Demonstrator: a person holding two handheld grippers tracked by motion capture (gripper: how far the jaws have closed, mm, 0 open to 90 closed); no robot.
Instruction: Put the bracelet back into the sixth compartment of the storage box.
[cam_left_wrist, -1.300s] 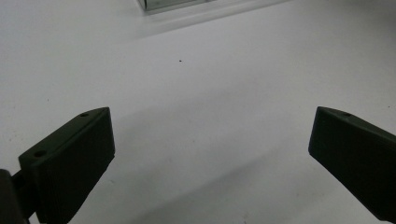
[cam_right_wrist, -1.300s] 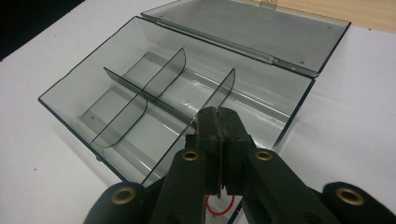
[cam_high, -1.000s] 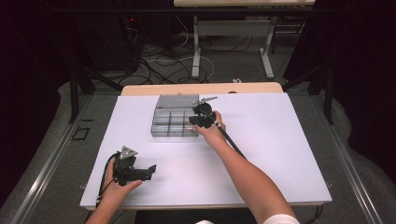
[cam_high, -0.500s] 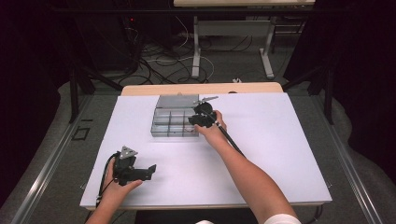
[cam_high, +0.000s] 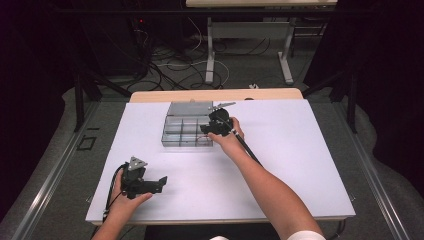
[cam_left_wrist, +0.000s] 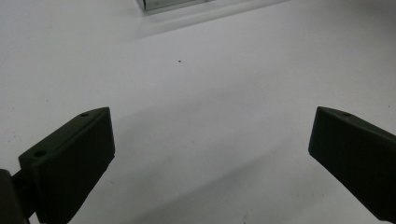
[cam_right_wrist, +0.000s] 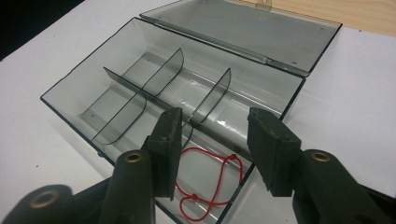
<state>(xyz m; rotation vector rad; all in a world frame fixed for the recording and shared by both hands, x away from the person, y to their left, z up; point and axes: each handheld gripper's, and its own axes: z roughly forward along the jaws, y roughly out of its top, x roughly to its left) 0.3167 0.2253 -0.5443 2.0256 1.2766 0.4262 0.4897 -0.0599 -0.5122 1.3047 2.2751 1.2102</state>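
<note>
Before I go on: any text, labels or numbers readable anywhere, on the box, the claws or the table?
None readable.
Clear compartment box and its open lid: no print or label.
Red string in the box: plain.
Right claw and left claw: bare black, no markings.
White table: blank.

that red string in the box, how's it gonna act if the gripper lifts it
The red string lies in loose loops on the floor of one compartment of the clear box, so it probably droops limp when lifted. It looks very thin, so likely almost weightless and apt to slip between the pads. The small knots along it might give the right gripper a better hold.
</note>
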